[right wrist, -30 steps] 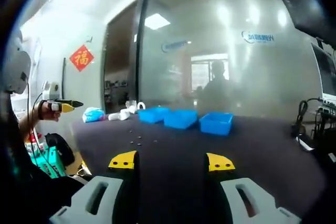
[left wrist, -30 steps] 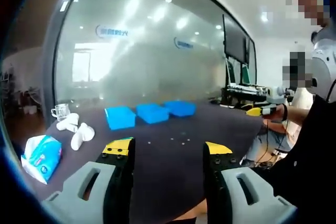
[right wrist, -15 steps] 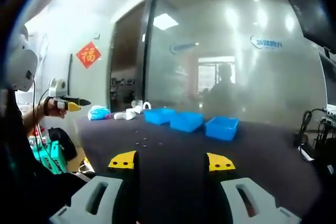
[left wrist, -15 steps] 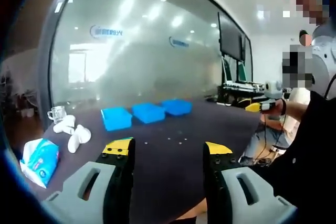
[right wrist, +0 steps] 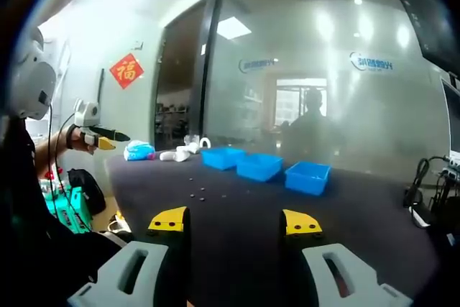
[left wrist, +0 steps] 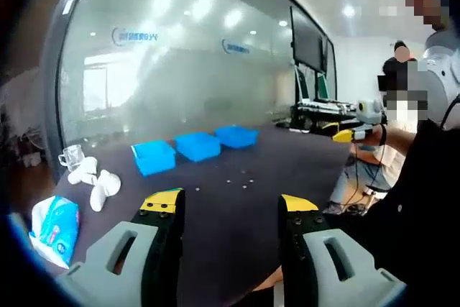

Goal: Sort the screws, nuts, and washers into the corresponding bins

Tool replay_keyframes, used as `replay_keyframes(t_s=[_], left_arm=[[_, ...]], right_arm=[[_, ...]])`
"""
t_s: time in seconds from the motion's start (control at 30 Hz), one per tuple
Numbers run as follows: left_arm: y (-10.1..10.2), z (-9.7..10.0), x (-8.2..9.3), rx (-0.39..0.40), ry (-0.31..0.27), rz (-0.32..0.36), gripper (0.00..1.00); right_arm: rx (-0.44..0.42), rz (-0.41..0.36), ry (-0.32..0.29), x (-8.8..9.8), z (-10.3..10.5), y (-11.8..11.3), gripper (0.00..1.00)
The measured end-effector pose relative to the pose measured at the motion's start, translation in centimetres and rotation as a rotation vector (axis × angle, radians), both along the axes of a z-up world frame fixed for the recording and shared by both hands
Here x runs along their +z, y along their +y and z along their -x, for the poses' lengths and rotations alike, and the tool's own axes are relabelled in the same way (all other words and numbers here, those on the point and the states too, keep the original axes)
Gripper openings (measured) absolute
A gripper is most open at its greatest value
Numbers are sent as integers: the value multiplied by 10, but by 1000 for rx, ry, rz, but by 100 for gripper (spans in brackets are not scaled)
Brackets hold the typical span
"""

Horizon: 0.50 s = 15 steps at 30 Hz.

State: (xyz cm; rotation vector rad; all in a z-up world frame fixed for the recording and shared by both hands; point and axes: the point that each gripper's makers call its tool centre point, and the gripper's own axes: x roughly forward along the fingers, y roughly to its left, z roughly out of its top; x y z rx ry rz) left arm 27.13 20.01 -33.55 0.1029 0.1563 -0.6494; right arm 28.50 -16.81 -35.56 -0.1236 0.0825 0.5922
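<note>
Hovering apart over the near edge of the dark table [left wrist: 237, 235], the left gripper [left wrist: 228, 206] has its jaws wide with nothing between them; the right gripper [right wrist: 233, 221] likewise stands wide and empty. Beyond the jaws, small fasteners [left wrist: 239, 179] lie scattered on the table, short of the bins. Farther back sit three blue bins [left wrist: 195, 146] in a row. Left of the bins lie white objects [left wrist: 97, 181] and a tissue pack [left wrist: 54, 224]. Behind the bins rises a glass wall [left wrist: 180, 70].

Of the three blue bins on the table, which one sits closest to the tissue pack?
In the left gripper view, the left-end bin, beside the white bits; the tissue pack lies that side.
</note>
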Motion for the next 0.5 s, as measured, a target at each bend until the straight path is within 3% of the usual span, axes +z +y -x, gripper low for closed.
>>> replay_keyframes(t_s=[0.23,0.5], left_arm=[[9,-13,4,8,11,-51,52],[5,-22,5,-44,35,-81,52]], right_arm=[[0,4,-8,2,2,-1,45],[0,16,-11,3,1,-6,45]])
